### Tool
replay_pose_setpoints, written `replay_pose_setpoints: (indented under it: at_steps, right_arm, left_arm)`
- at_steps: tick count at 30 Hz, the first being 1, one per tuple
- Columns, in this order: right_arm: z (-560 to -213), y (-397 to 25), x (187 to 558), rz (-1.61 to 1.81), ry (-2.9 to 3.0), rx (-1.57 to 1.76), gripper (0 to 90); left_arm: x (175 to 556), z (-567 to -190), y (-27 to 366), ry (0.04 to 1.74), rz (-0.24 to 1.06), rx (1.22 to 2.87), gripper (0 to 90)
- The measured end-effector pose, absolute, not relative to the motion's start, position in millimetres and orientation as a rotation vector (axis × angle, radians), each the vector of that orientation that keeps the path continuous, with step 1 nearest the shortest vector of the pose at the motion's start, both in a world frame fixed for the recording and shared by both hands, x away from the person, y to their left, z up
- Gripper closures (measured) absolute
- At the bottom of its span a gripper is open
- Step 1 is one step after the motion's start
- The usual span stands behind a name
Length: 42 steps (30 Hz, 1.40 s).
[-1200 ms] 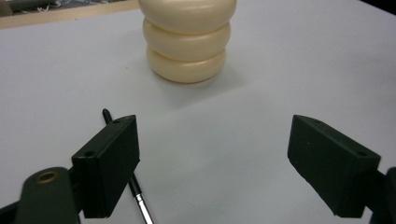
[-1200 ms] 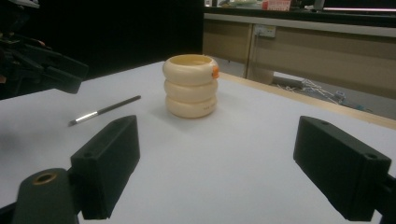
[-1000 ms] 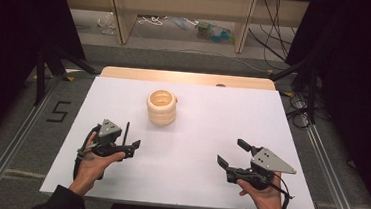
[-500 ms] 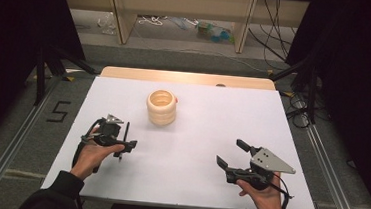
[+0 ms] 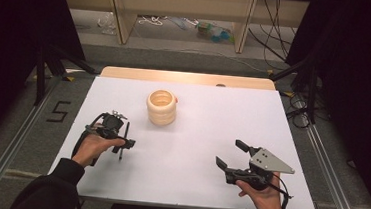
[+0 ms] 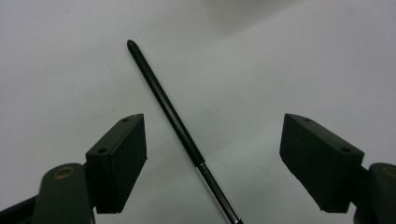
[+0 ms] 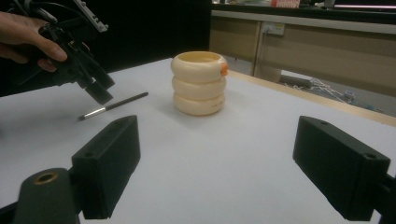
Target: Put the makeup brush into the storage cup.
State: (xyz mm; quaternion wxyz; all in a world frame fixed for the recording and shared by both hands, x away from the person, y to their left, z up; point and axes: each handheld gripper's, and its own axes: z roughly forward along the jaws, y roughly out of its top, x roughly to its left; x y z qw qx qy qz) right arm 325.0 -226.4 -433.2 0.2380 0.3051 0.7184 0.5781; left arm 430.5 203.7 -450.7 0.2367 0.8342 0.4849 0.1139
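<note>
Pen (image 6: 173,122) flat on white table (image 5: 194,160), dark room around.

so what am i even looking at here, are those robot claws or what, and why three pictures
Not a robot: a person sits at a white table and holds a hand-operated two-jaw gripper in each hand. The high view looks down from above the person's side. There the left gripper is at the left and the right gripper at the right. The other two pictures come from small cameras riding on each gripper, looking out between its own black jaws.

On the table stand a cream holder shaped like three stacked rings and, lying flat, a thin black brush with a metal collar.

Nothing is held. The left gripper's jaws are open on either side of the brush, above it, not touching it. The right gripper is open too, facing the holder from a distance.
</note>
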Motion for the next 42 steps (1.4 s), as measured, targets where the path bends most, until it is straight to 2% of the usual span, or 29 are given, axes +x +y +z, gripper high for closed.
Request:
replay_pose_setpoints:
  at_steps: [19,29,33,42]
  right_arm:
    - [-433,-227,327,1.550,1.963,0.808,15.9]
    - [-433,-227,326,1.556,1.970,0.807,16.0]
    - [-433,-227,327,1.553,1.970,0.796,16.1]
    - [-433,-227,327,1.555,1.965,0.798,16.2]
  left_arm:
    - [446,-451,200,1.353,0.273,2.417,25.8]
    - [451,-455,200,1.370,0.245,2.441,33.5]
    - [451,-457,199,1.425,0.225,2.427,35.5]
    - [455,-456,201,1.385,0.231,2.451,41.2]
